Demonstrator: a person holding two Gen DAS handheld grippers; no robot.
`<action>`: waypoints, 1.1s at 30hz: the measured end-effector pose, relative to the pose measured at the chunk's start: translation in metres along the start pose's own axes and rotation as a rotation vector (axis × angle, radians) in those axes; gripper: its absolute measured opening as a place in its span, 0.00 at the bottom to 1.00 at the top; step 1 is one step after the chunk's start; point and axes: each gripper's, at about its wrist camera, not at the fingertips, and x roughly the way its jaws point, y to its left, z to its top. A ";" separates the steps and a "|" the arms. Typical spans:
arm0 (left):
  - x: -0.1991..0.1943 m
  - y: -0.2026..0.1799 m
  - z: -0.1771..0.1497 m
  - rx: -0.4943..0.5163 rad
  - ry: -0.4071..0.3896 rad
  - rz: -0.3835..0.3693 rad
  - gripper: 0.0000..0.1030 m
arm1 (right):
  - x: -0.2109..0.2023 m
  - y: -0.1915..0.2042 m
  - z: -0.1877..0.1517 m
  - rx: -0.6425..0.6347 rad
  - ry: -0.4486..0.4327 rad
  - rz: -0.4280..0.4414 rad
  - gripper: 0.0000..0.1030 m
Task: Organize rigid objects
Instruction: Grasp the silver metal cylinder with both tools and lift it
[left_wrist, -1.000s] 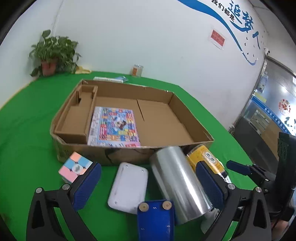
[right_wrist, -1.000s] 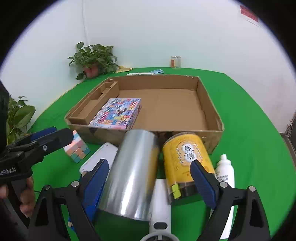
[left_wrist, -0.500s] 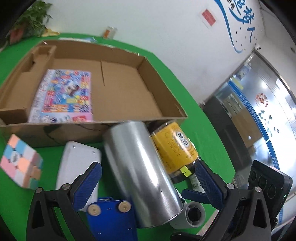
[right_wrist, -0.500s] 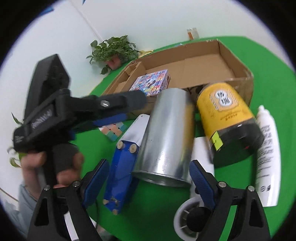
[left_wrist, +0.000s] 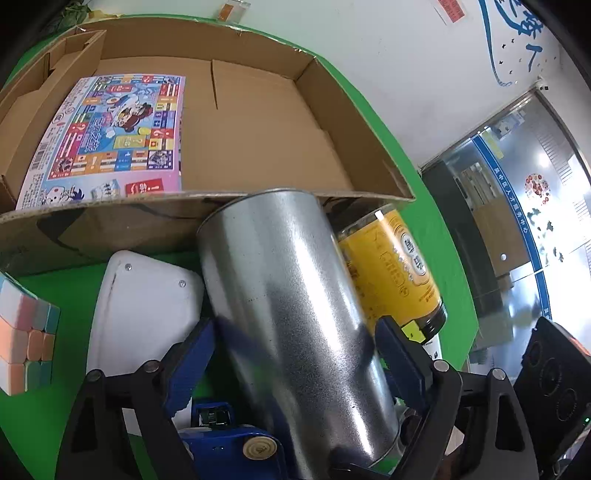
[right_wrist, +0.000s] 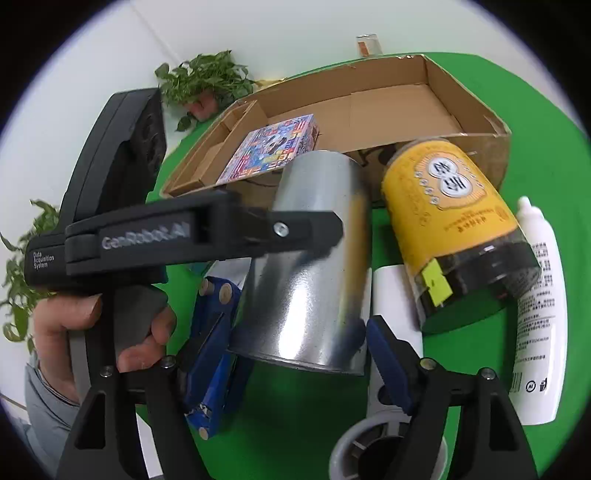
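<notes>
Left wrist view: the left tongs (left_wrist: 291, 354) straddle the silver can (left_wrist: 295, 325), which lies on the green desk (left_wrist: 44, 424) against the front wall of the cardboard box (left_wrist: 92, 229). Their blue pads have just been closing and sit at the can's flanks; I cannot tell whether they press it. A yellow jar (left_wrist: 391, 269) lies just right of the can, a white device (left_wrist: 144, 314) just left.

Right wrist view: the right tongs (right_wrist: 295, 354), also just closing, stand open around the can's near rim, pads apart from it. A white bottle (right_wrist: 539, 306) lies right of the jar
</notes>
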 end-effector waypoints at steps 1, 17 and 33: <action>0.000 0.002 0.000 -0.003 -0.001 -0.004 0.83 | 0.001 0.003 0.001 -0.010 0.006 -0.009 0.74; -0.001 0.022 -0.009 -0.003 -0.021 -0.061 0.82 | 0.033 0.004 0.020 -0.046 0.108 -0.004 0.85; -0.056 0.011 -0.023 0.027 -0.141 -0.089 0.78 | 0.008 0.020 0.023 -0.125 0.024 -0.049 0.86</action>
